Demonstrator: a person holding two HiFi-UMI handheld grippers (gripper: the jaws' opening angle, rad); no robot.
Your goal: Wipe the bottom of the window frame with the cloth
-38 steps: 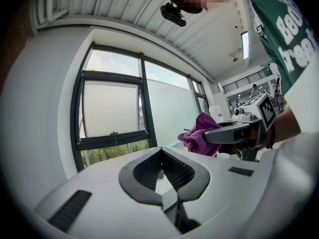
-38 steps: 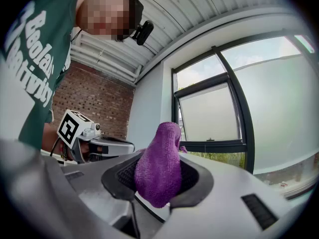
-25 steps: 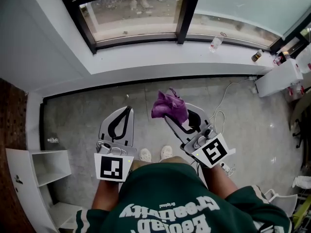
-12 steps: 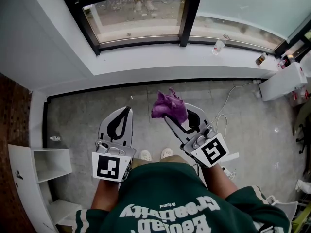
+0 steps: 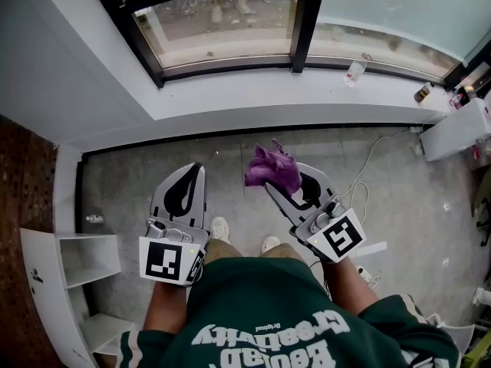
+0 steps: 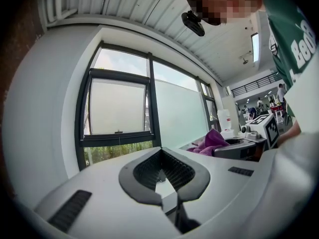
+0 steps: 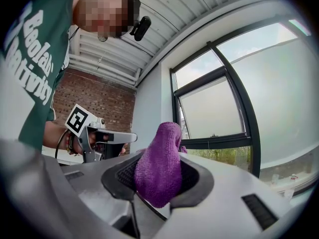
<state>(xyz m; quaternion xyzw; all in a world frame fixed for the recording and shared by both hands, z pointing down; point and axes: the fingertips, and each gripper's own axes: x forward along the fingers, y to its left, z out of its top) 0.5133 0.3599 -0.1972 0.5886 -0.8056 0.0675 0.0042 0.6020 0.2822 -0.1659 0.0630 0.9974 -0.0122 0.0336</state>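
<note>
The window's black bottom frame runs across the top of the head view, above a white sill. My right gripper is held over the floor, well short of the sill, and is shut on a bunched purple cloth. In the right gripper view the cloth bulges out between the dark pads, and the frame shows beyond. My left gripper hangs beside it, shut, with nothing in it. The left gripper view shows its tips pointing at the frame.
A plastic bottle and a can stand on the sill at the right. A white unit sits at the right end, with a cable on the grey floor. White shelves stand at the left by a brick wall.
Both grippers keep their pose and the cloth stays held. The head view has drifted, so the window sits slightly further right, and the person's feet have shifted.
</note>
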